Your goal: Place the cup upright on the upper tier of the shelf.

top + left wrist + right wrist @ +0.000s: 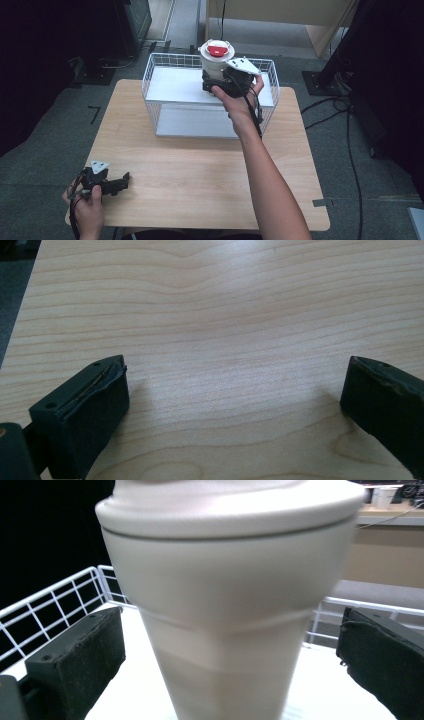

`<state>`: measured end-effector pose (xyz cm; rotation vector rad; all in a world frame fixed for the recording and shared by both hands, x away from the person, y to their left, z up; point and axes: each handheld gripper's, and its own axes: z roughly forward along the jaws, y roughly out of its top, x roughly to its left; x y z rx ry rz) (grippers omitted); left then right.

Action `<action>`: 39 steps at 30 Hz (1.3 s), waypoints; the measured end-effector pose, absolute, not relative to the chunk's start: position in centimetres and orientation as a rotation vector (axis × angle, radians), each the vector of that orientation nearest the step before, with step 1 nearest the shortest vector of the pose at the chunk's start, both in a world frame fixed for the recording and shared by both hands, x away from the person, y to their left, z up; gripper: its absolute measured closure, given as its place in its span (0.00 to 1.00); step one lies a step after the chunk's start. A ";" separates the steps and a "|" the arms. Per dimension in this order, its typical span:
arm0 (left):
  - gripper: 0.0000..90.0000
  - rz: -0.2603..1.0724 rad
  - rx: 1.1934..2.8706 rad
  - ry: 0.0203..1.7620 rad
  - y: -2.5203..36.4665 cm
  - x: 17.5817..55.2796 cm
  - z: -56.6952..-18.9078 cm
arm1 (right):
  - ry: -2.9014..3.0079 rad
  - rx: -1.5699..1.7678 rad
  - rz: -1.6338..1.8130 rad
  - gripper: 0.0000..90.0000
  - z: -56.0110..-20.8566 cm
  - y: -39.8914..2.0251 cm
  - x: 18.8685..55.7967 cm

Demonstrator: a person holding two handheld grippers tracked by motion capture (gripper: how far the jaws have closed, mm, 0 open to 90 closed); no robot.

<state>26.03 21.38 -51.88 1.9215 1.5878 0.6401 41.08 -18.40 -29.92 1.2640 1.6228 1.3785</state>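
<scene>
White wire basket [150, 75] rings cream cup [215, 60]; right claw [220, 82] apart around cup; left claw [117, 184] apart over wooden table [200, 170].

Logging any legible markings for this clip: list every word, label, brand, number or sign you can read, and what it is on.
No readable text in any view.
White cup: plain wall in the right gripper view, no print.
Its lid's red centre: no lettering can be made out.
Wire basket, wooden table, left gripper, right gripper: unmarked.
</scene>
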 end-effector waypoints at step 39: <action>0.00 0.641 1.923 1.587 21.4 26.0 -51.9 | 1.682 1.155 1.402 0.00 -35.5 -25.7 30.6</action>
